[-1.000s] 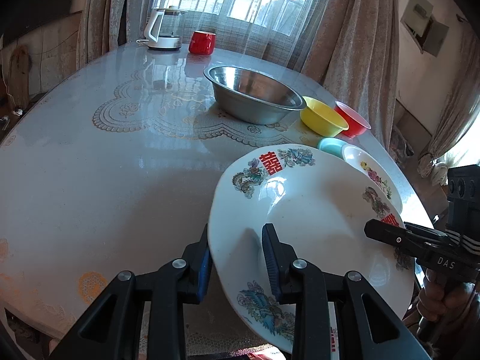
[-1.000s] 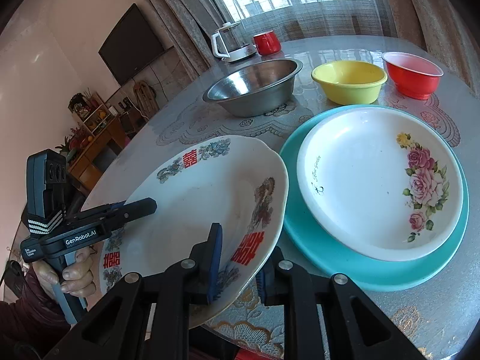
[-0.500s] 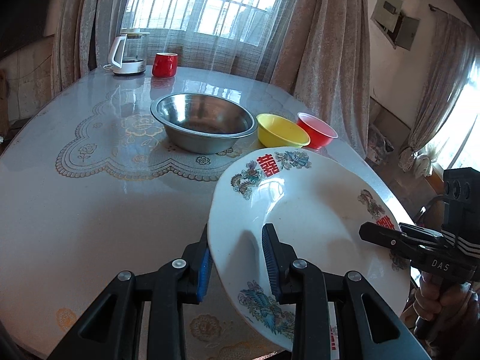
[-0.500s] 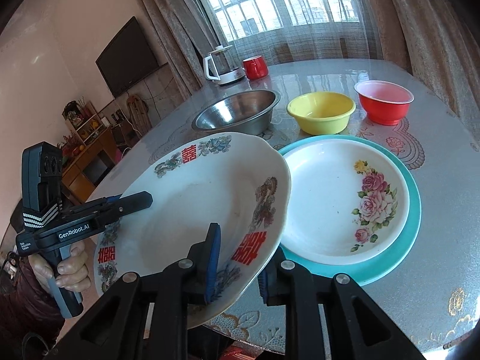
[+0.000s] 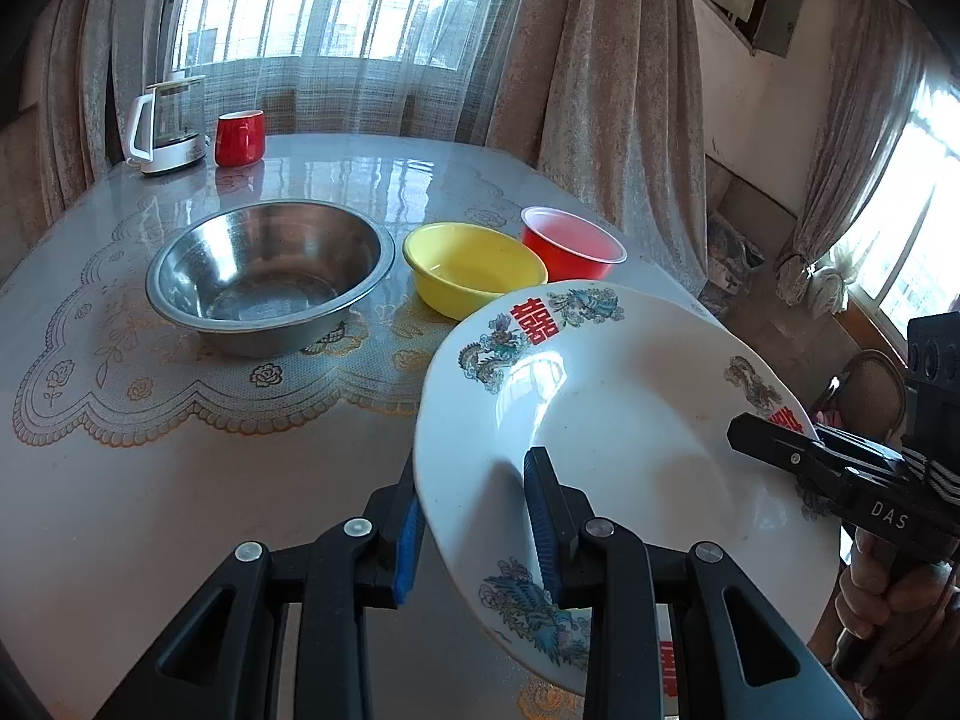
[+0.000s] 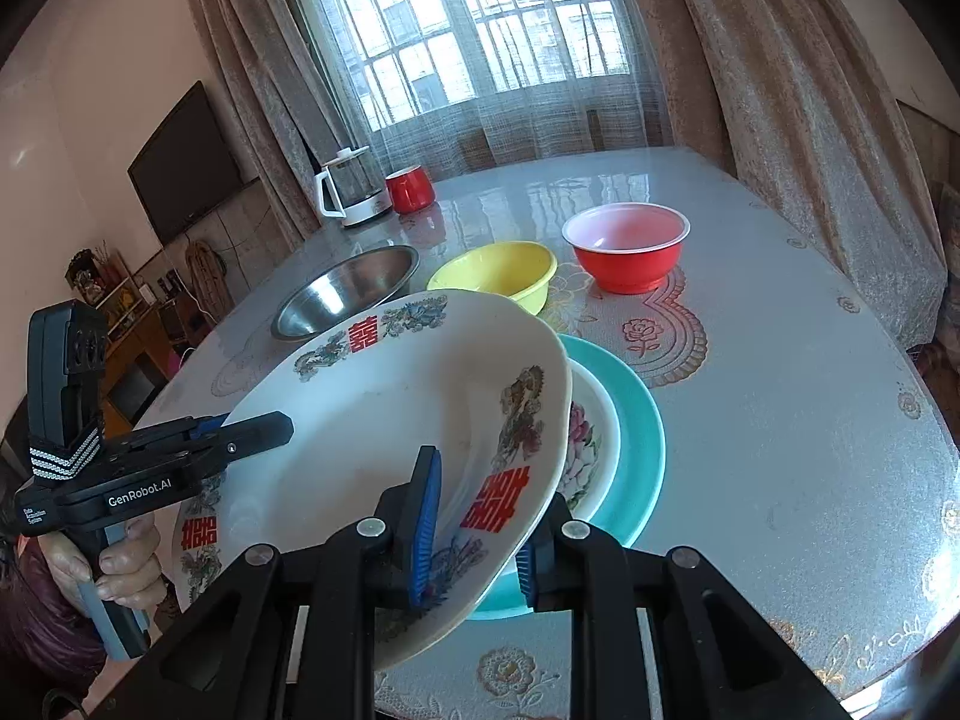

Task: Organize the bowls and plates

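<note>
Both grippers carry the big plate between them, over the near edge of the table. Judged step: stack it onto the rose plate, which sits on the teal plate at centre right of the right wrist view.

How I'd do it well:
- Keep both hands level with each other; the plate tilts, its right edge already overlapping the rose plate in the picture. Whether they touch, I cannot tell.
- Centre it over the stack before lowering, then lower flat so rims nest rather than clack.
- Let go only once the weight rests, one side at a time, sliding the lower finger out sideways.
- Watch the yellow bowl just behind the plate's far rim; the steel bowl and red bowl stand clear.

Fingers and plate:
- Left gripper, bottom centre of the left wrist view: narrow, clamped on the near rim, one blue pad above, one below.
- Right gripper, bottom centre of its own view: narrow, pinching the opposite rim beside the red character, upper pad inside the dish, lower pad under the rim.
</note>
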Motion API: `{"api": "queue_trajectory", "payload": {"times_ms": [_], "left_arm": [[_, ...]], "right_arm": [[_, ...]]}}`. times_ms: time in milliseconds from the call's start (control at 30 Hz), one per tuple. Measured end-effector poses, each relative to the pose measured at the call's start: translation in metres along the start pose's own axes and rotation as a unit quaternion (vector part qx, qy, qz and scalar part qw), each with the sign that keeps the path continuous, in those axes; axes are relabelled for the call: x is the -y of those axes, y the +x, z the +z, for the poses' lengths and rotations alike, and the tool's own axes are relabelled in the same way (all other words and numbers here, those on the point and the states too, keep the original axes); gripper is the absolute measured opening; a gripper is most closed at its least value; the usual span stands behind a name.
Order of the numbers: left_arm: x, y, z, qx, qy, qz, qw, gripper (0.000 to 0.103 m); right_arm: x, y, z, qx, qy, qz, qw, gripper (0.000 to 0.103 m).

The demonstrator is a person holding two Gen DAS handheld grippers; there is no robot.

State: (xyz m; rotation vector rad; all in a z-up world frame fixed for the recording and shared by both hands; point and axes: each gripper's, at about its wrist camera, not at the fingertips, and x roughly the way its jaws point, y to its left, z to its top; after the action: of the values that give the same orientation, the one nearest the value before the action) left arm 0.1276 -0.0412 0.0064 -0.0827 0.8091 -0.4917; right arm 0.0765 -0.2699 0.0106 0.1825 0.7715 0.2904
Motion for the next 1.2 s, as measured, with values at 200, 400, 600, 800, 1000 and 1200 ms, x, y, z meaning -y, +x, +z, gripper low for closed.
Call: {"api": "queue_trajectory", "payload": {"times_ms": [200,400,600,800,1000,1200], "left_arm": [[0.01,0.022,0.008,-0.015,0.003,-0.003,0.9999,0.032],[0.009,0.04,0.009,-0.03,-0.012,0.007,0.9995,0.032],[0.009,0.048,0.006,-0.037,-0.012,0.016,0.9991,0.032],[0.012,0.052,0.002,-0.041,-0.008,0.019,0.999,0.032],[0.014,0.049,0.001,-0.037,0.0,0.029,0.9989,0.032],[0.016,0.046,-0.001,-0.035,0.003,0.037,0.9987,0.032]], "right_arm": [[0.021,0.004,0.006,-0.007,0.0,-0.019,1.0,0.022],[0.032,0.017,0.008,-0.021,0.008,-0.025,0.999,0.022],[0.034,0.03,0.005,-0.031,0.009,-0.036,0.999,0.022],[0.039,0.032,0.004,-0.035,0.016,-0.047,0.998,0.023],[0.04,0.035,0.003,-0.036,0.019,-0.053,0.998,0.023],[0.04,0.035,0.002,-0.034,0.021,-0.057,0.998,0.023]]}}
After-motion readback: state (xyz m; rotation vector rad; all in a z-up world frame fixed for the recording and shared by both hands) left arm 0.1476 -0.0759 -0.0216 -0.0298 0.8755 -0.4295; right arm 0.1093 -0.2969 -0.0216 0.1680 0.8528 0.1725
